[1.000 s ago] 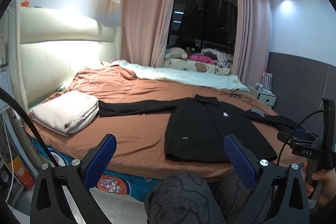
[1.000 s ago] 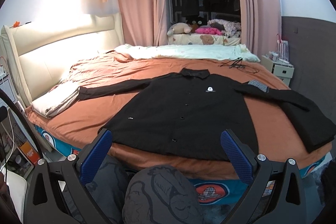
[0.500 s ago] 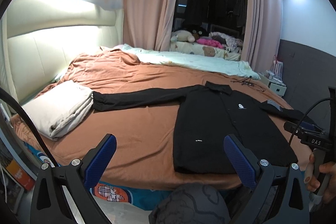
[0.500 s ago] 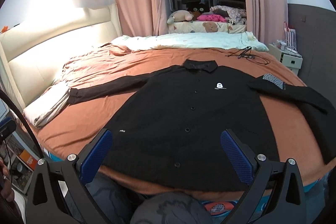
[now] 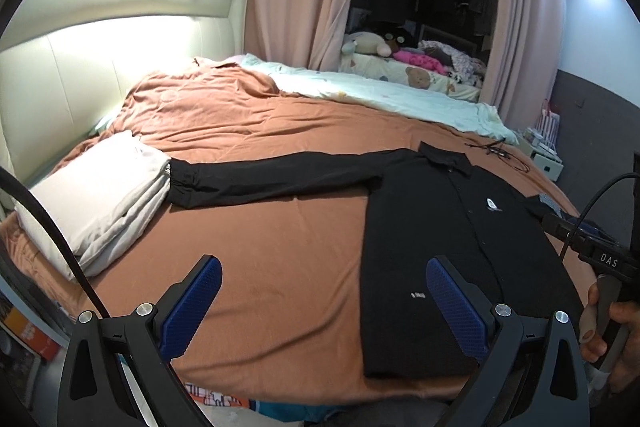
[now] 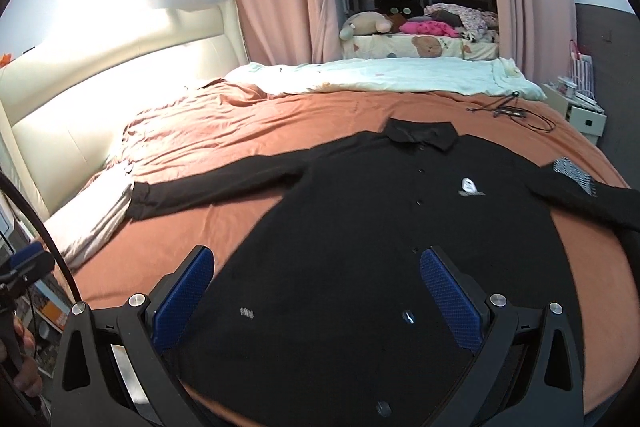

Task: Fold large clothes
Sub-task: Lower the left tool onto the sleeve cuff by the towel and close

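Black shirt [image 6: 360, 227] lying flat, front up, on the brown bedspread [image 5: 260, 235], buttoned, collar toward the far side, both sleeves stretched outward. Left cuff touching the folded pale bedding [image 5: 92, 203]. Left gripper [image 5: 320, 303] hovering above bare bedspread just beside the shirt hem, released, grasping nothing. Right gripper [image 6: 316, 291] hanging over the shirt's lower front, likewise spread wide, holding nothing.

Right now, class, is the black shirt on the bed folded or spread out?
Spread out. The black shirt lies flat on the orange sheet, front up, buttons and collar showing, both sleeves stretched out sideways, no fold yet.
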